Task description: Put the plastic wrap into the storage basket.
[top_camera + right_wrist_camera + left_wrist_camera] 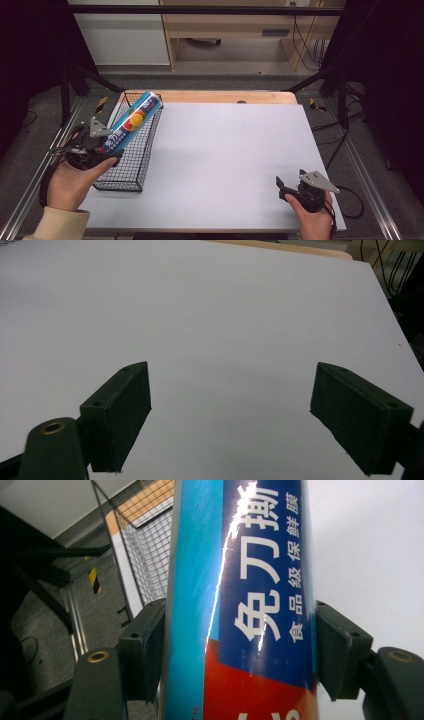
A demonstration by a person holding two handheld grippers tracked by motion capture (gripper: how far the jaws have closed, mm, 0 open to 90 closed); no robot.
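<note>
A long blue box of cling film (131, 122) with white characters and an orange fruit picture is tilted up over the black wire basket (131, 172) at the table's left. My left gripper (107, 150) is shut on its lower end. In the left gripper view both pads (146, 647) press the sides of the box (250, 605). My right gripper (281, 187) rests near the table's front right edge, open, with nothing between its pads (120, 412).
A white sheet (225, 150) covers the wooden table. The wire basket lies along its left edge. Metal rails run along both sides of the table, and cables hang at the back right.
</note>
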